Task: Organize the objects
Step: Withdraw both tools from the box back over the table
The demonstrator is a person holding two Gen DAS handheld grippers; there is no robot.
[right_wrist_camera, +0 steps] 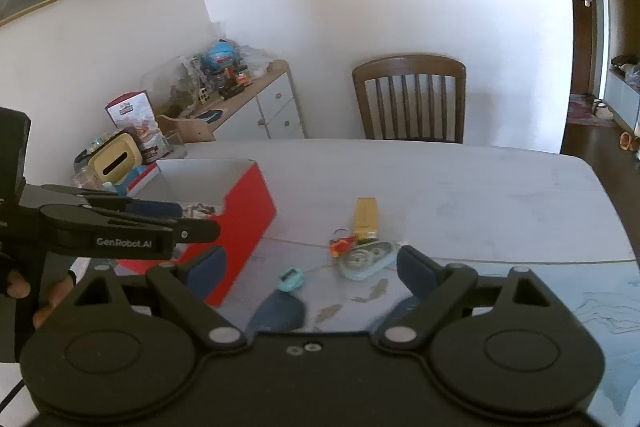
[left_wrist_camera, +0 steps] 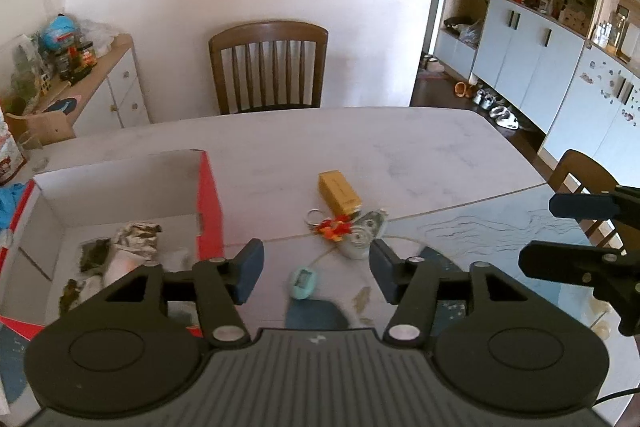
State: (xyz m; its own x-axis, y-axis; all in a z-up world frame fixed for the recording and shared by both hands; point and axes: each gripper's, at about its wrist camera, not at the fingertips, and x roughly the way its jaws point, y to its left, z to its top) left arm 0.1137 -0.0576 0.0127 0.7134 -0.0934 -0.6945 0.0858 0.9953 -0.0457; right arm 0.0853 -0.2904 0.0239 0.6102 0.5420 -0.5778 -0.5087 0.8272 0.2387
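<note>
An open red-and-white box [left_wrist_camera: 208, 195] [right_wrist_camera: 248, 215] stands at the table's left, with crumpled wrappers [left_wrist_camera: 136, 239] inside. To its right lie a yellow carton [left_wrist_camera: 338, 191] [right_wrist_camera: 366, 217], a red-orange key charm [left_wrist_camera: 336, 227] [right_wrist_camera: 342, 243], a silvery pale-blue case [left_wrist_camera: 364, 235] [right_wrist_camera: 366, 259] and a small teal gadget [left_wrist_camera: 303, 281] [right_wrist_camera: 291, 279]. My left gripper [left_wrist_camera: 316, 267] [right_wrist_camera: 180, 219] hovers open beside the box, above the teal gadget, holding nothing. My right gripper [right_wrist_camera: 312, 267] [left_wrist_camera: 556, 233] is wide open and empty, short of the case.
One wooden chair [left_wrist_camera: 268, 67] stands at the table's far side and another [left_wrist_camera: 580, 175] at its right edge. A cluttered sideboard [left_wrist_camera: 108, 79] lines the left wall. A tissue box [right_wrist_camera: 116, 157] and packets sit behind the red box.
</note>
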